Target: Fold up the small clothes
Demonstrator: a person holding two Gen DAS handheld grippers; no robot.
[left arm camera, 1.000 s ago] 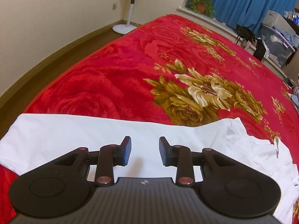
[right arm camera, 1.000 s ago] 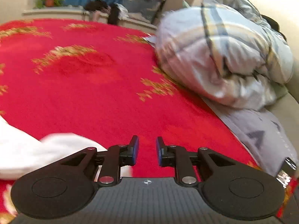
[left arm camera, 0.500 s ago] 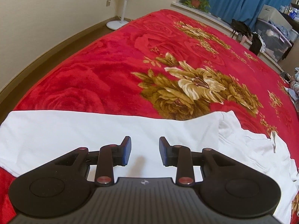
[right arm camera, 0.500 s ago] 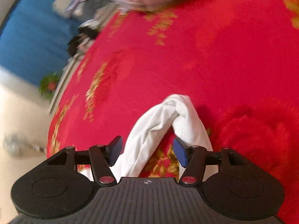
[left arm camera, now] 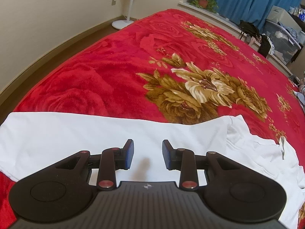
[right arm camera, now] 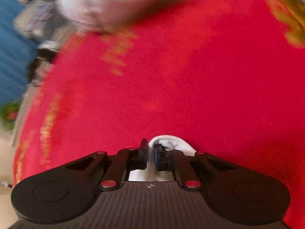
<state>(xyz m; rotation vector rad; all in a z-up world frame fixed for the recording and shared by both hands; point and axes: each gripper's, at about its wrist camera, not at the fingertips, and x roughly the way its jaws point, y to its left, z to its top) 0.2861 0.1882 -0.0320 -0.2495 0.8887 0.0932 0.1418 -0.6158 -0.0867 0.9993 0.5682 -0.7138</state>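
Observation:
A white garment [left arm camera: 80, 133] lies spread across the near edge of the bed, flat on the left and rumpled on the right. My left gripper [left arm camera: 147, 153] is open and empty, held just above the flat part. In the right wrist view my right gripper [right arm camera: 150, 152] is shut on a fold of the white garment [right arm camera: 171, 143], which bulges out past the right finger. The view is blurred by motion.
The bed carries a red blanket [left arm camera: 118, 70] with gold flowers. A fan stand [left arm camera: 125, 19], a potted plant [left arm camera: 204, 0], blue curtains and storage boxes [left arm camera: 282, 36] are beyond the far edge. A blurred bundle of bedding [right arm camera: 114, 5] lies at the top of the right wrist view.
My right gripper has closed on the white fold that lay between its open fingers half a second ago. The left gripper has drifted slightly; it stays open over the garment.

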